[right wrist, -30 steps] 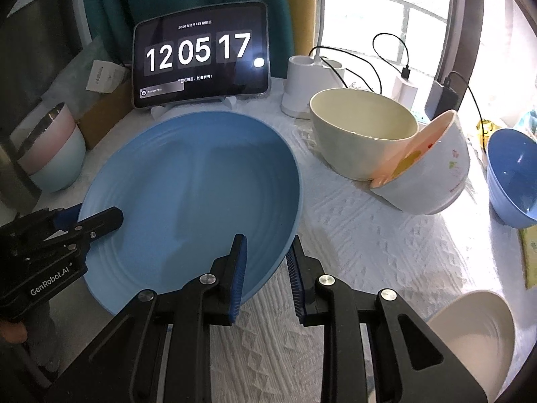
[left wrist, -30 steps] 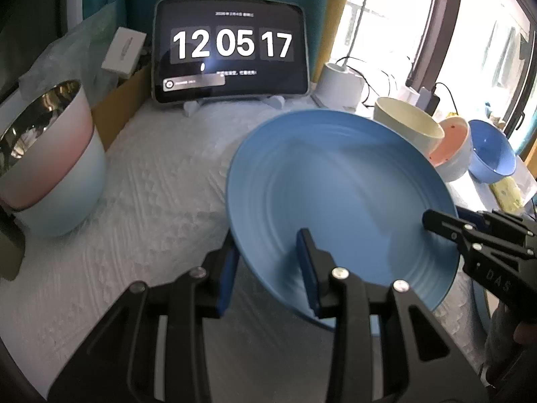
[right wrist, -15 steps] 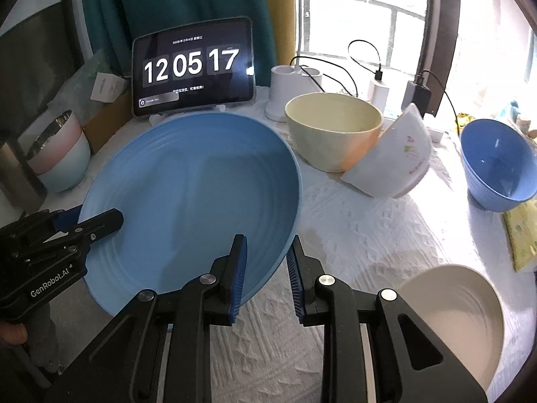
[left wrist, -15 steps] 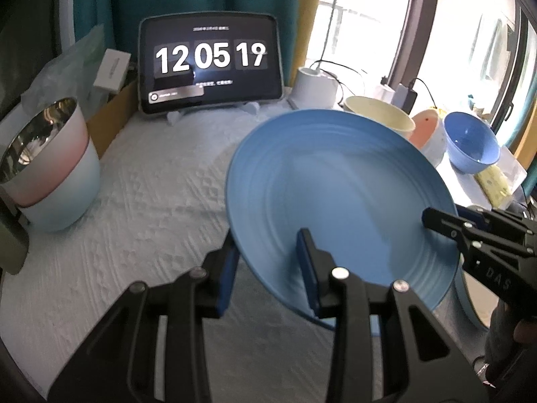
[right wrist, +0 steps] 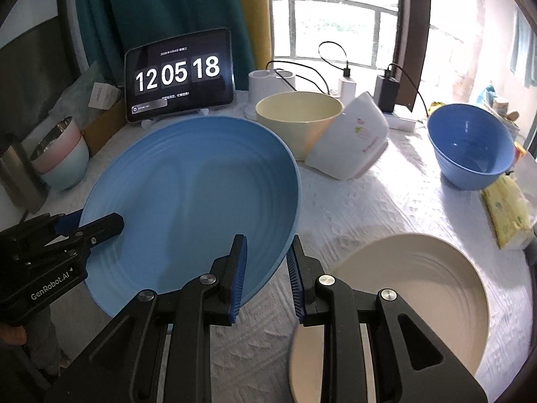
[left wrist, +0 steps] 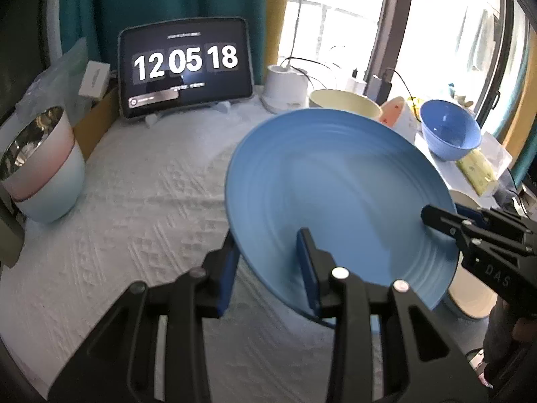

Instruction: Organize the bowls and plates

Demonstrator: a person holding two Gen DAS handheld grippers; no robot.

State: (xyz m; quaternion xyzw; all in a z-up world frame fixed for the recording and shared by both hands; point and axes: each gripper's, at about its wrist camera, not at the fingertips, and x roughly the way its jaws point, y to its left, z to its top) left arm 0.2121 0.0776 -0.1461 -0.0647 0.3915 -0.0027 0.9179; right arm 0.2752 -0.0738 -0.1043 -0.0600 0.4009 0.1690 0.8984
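A white textured tablecloth [right wrist: 386,201] carries bowls, a cream plate [right wrist: 419,285] and a clock tablet [right wrist: 178,75].

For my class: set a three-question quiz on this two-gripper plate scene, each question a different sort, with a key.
1. True or false: both the left gripper and the right gripper clamp the rim of the blue plate.
2. Which dish lies on the table beside the right gripper? A) cream plate B) blue bowl C) yellow bowl
3. Fill in: the white bowl lies tipped against the ____ bowl.

Key: 1 true; 2 A; 3 yellow.
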